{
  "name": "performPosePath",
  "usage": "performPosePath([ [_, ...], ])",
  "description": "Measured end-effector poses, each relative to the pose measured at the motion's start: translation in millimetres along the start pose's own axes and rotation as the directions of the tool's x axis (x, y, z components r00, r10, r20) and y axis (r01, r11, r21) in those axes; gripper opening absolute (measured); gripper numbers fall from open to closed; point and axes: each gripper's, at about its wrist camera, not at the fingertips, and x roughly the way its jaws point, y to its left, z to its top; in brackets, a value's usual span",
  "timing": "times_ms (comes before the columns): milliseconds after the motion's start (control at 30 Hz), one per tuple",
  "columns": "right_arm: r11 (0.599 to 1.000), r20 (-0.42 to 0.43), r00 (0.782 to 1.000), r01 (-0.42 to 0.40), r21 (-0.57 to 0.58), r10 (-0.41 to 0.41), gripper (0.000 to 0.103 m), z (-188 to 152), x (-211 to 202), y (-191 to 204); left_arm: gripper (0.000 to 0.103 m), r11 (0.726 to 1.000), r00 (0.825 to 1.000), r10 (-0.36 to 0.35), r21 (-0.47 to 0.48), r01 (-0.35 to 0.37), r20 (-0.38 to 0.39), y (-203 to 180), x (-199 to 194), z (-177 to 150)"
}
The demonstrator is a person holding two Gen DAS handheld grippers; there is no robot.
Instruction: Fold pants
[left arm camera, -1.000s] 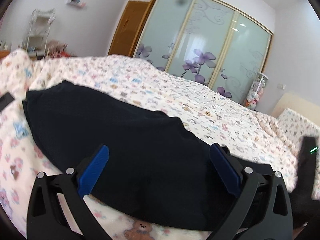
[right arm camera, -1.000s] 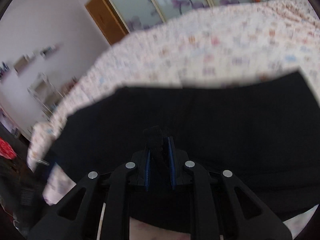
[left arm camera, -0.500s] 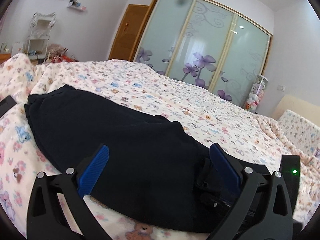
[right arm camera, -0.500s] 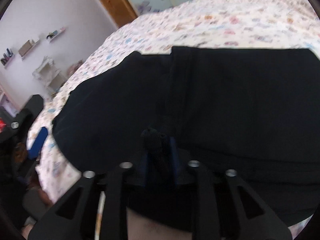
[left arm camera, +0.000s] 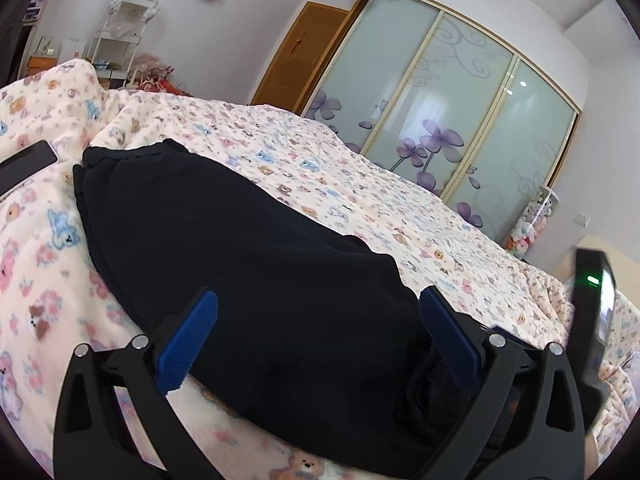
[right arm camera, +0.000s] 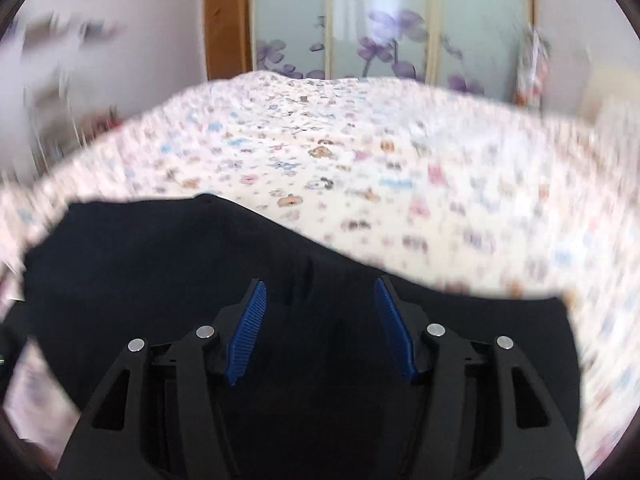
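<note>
Black pants [left arm camera: 240, 256] lie folded into a long flat bundle on the bed's patterned blanket [left arm camera: 320, 168]. My left gripper [left arm camera: 320, 316] is open, its blue pads low over the near end of the pants, holding nothing. In the right wrist view the pants [right arm camera: 160, 264] fill the lower half. My right gripper [right arm camera: 320, 308] is open just above the cloth, empty. The other gripper's black body [left arm camera: 592, 320] with a green light shows at the right edge of the left wrist view.
A dark phone [left arm camera: 24, 164] lies on the blanket at the left. Sliding wardrobe doors [left arm camera: 440, 92] with purple flowers and a wooden door [left arm camera: 300, 60] stand behind the bed. A white shelf rack [left arm camera: 120, 28] stands at the far left.
My right gripper has opened and let go of the pants fabric it held, and its view has swung up towards the wardrobe. My left gripper stays open, nearly still.
</note>
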Motion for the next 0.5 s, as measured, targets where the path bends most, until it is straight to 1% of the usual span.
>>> performPosePath([
  [67, 0.996, 0.003, 0.999, 0.047, -0.077, -0.047, 0.059, 1.8, 7.4, 13.9, 0.101, 1.0, 1.0, -0.008, -0.012, 0.008, -0.005, 1.9, 0.6, 0.7],
  [133, 0.967, 0.0, 0.986, 0.161, -0.198, -0.164, 0.059, -0.3, 19.7, 29.3, 0.101, 1.0, 1.0, -0.013, -0.02, 0.013, -0.008, 3.1, 0.9, 0.9],
  [167, 0.948, -0.004, 0.978, 0.2, -0.246, -0.207, 0.059, -0.8, 25.8, 34.5, 0.101, 1.0, 1.0, -0.017, -0.026, 0.016, -0.013, 4.1, 1.6, 1.4],
  [200, 0.935, -0.021, 0.973, 0.213, -0.284, -0.228, 0.059, -4.9, 33.5, 39.8, 0.101, 0.999, 1.0, -0.021, -0.033, 0.02, -0.018, 5.0, 2.1, 1.5],
  [233, 0.938, -0.032, 0.975, 0.201, -0.283, -0.219, 0.059, -9.4, 35.0, 38.1, 0.101, 0.999, 0.999, -0.024, -0.039, 0.023, -0.022, 5.4, 2.2, 1.1],
  [267, 0.946, -0.048, 0.977, 0.187, -0.265, -0.207, 0.055, -13.6, 35.6, 33.1, 0.101, 0.998, 0.999, -0.031, -0.051, 0.03, -0.027, 6.7, 2.7, 1.2],
  [300, 0.955, -0.067, 0.98, 0.164, -0.245, -0.186, 0.036, -15.0, 35.4, 26.4, 0.101, 0.998, 0.999, -0.035, -0.058, 0.033, -0.029, 7.1, 2.6, 0.9],
  [367, 0.975, -0.114, 0.985, 0.102, -0.198, -0.126, 0.021, -19.8, 35.8, 20.6, 0.101, 0.997, 0.999, -0.036, -0.068, 0.034, -0.034, 8.3, 2.6, 0.6],
  [400, 0.978, -0.124, 0.985, 0.096, -0.184, -0.12, 0.017, -22.6, 33.8, 21.7, 0.101, 0.997, 0.999, -0.033, -0.072, 0.031, -0.034, 9.1, 2.6, 0.6],
  [433, 0.979, -0.123, 0.985, 0.095, -0.178, -0.118, 0.015, -23.5, 31.5, 22.6, 0.101, 0.997, 0.999, -0.031, -0.076, 0.028, -0.035, 10.1, 2.6, 1.1],
  [500, 0.993, -0.112, 0.99, 0.075, -0.095, -0.085, 0.011, -21.9, 22.7, 11.6, 0.101, 0.995, 0.999, -0.03, -0.096, 0.026, -0.039, 13.7, 3.0, 1.4],
])
